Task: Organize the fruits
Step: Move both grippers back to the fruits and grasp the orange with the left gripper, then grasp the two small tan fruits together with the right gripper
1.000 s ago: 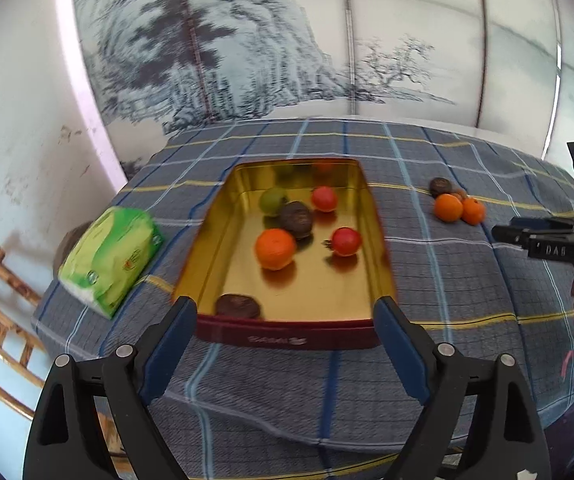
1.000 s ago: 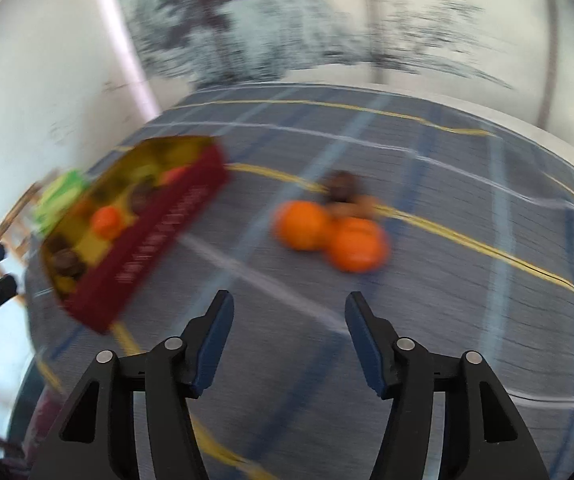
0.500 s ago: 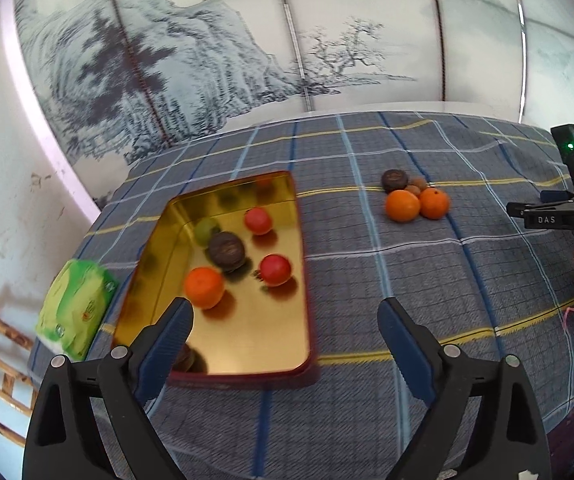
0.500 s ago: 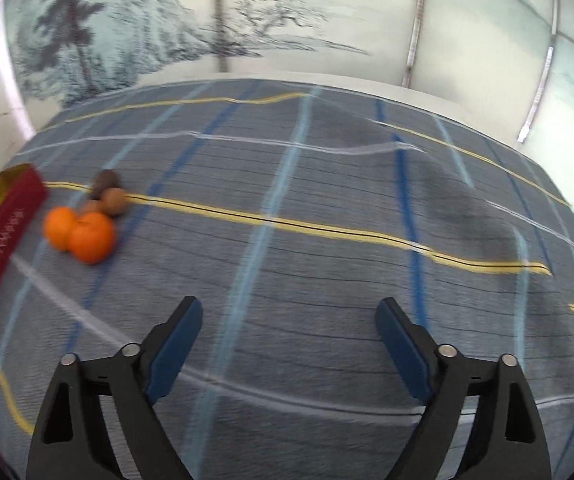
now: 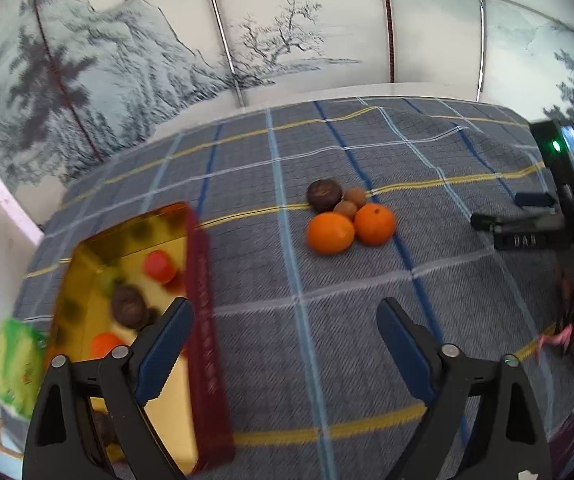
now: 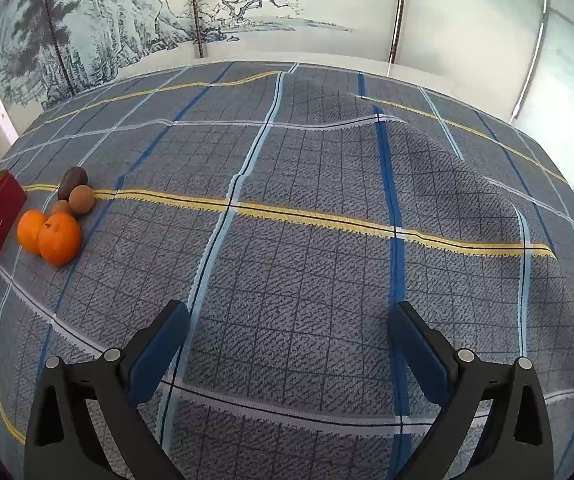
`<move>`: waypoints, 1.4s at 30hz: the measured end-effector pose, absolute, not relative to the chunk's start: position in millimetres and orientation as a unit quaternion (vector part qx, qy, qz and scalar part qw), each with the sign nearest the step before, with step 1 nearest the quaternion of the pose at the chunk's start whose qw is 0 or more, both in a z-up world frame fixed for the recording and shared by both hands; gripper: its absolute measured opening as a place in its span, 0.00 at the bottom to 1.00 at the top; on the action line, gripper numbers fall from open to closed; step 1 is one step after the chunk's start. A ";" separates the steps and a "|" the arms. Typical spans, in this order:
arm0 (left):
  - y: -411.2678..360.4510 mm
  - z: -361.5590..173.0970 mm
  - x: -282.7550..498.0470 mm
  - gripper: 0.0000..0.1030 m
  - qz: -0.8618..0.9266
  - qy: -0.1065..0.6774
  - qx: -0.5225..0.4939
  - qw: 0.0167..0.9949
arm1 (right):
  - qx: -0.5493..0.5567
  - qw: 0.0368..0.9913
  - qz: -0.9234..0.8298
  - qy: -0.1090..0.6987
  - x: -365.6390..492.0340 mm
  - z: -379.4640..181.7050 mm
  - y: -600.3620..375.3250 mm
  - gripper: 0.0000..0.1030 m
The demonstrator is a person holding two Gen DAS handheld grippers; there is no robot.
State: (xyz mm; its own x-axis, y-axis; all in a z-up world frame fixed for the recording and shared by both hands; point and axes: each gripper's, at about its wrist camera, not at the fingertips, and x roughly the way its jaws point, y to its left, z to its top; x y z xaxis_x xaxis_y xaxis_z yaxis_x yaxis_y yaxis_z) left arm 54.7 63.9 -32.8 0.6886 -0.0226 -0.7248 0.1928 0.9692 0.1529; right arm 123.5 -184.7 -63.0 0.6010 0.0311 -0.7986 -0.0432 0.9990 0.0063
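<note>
Since the earlier frame the left gripper (image 5: 281, 334) has swung to the right, so the tin (image 5: 203, 304) has slid from the middle of its view to the lower left, and the loose fruit now lies ahead of it rather than off to the side. Its jaws are spread wide with nothing between them, hovering over bare plaid cloth (image 5: 327, 320) on the counter. The loose pile sits near the middle of the counter, beyond the jaws and roughly in line with the gap between them: two oranges (image 5: 330, 233) side by side in front, two small brown fruits (image 5: 345, 209) touching them from behind, and a dark round fruit (image 5: 324, 195) at the back left of the group. The tin, gold inside with a dark red wall, lies toward the left edge of the counter, its long side passing just under the left jaw; inside it, blurred, are a red fruit (image 5: 159, 266), a dark brown one (image 5: 127, 305), an orange one (image 5: 105, 344) and a greenish one. A green packet (image 5: 17, 364) lies at the counter's left edge beyond the tin. The right gripper (image 6: 289, 338) also has its jaws wide apart and empty, over plain cloth in the right half of the counter; from its view the fruit pile is well off to the left of the jaws, just beside the tin's red wall. The right gripper shows at the right edge of the left view.
</note>
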 end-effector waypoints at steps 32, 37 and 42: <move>62.4 -82.3 134.6 0.35 -0.071 0.463 -0.063 0.881 | 0.025 0.900 0.092 0.425 120.7 -60.0 -183.5 0.99; 70.0 -76.8 117.0 0.35 -0.072 0.462 -0.072 0.881 | 0.035 0.895 0.145 0.420 121.8 -53.6 -179.9 0.92; 71.0 -71.2 100.5 0.35 -0.074 0.455 -0.058 0.885 | 0.046 0.877 0.236 0.416 139.3 -31.6 -145.5 0.84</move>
